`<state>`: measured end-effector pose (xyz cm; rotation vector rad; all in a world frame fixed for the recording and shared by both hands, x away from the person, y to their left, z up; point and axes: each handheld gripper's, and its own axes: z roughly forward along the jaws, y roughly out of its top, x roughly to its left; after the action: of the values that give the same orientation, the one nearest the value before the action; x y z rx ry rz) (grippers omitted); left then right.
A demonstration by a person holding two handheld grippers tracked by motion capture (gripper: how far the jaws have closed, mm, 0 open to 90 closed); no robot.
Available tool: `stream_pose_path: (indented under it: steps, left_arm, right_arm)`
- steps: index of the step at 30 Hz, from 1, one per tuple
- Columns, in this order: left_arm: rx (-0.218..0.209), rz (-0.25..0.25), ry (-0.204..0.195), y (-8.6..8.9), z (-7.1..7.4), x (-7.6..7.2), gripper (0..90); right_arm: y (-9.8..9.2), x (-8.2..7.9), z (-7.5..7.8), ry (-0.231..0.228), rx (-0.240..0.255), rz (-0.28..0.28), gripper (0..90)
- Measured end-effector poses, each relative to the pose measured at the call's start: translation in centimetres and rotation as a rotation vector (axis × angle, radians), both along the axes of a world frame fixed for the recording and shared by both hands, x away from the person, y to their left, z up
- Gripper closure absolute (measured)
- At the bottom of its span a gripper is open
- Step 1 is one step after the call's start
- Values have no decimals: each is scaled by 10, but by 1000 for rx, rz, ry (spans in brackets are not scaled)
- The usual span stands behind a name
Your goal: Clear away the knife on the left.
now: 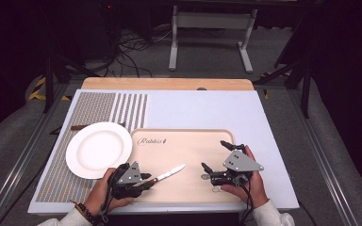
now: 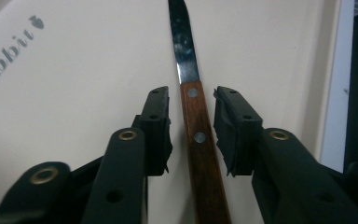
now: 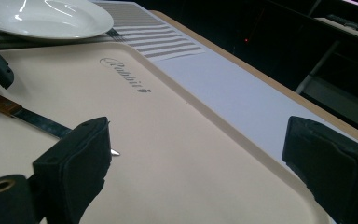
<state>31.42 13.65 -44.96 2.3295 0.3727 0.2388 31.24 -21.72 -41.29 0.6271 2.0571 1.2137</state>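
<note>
Widest of all, the counter point(image 1: 207, 106), white on top, carrying a beige tray point(image 1: 193, 141) near its front edge. Just left of the tray, touching its left rim, a round white plate point(image 1: 99, 149), bare. On the tray, toward its front left part, a knife point(image 1: 169, 173) lying flat, wooden handle toward the tray's front left corner, blade pointing to the tray's middle.

At the tray's front left corner, the left gripper point(image 1: 148, 181), straddling the knife handle: jaws a little apart, a gap on each side of the wood, pads not pressing, so nothing in hold. Over the tray's right part, the right gripper point(image 1: 214, 154), spread wide and empty, well apart from the knife.

Judging by this: knife down on the tray and resting there by its own weight, no clamp on it. Looks like either a release made or a grip not yet closed; cannot tell which. Left to do in any case: pulling the left gripper clear of the handle, or closing on it.

From the left gripper view: two rivets in the handle and the gaps beside it, too small to make out from the high view. From the right gripper view: the blade tip low on the tray floor, and the script printed near the tray's far left corner.
</note>
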Motion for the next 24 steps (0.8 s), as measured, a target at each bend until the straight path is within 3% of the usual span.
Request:
stream_pose_path:
  steps: [2,3,4,5,6,12,16,22,23,24]
  left_arm:
    - [-11,-25,-11,0,5,4,727]
    - [-11,-25,-11,0,5,4,809]
    - [-17,-65,-1,-1,8,6,809]
    - [0,-92,-23,-3,11,8,890]
    - [22,-103,-50,-7,13,10,900]
    - [65,-222,-55,-32,19,17,900]
    - [108,-286,-26,-48,14,18,900]
    - [162,-302,-17,-60,7,19,900]
    - [211,-308,-40,-65,4,19,900]
    - [211,-308,-40,-65,4,19,900]
  right_arm:
    - [-1,-1,1,-4,4,-1,86]
    - [-1,-1,1,-4,4,-1,86]
    - [-1,-1,1,-7,7,-2,86]
    - [-2,-1,1,-6,12,-6,86]
    - [-3,-1,2,-5,14,-10,87]
    - [-3,-2,0,5,11,-17,88]
    - [-5,-3,-2,10,5,-27,88]
    - [-8,-6,-3,14,2,-34,88]
    - [-8,-6,-3,16,1,-34,88]
    - [-7,-6,-3,18,-3,-34,88]
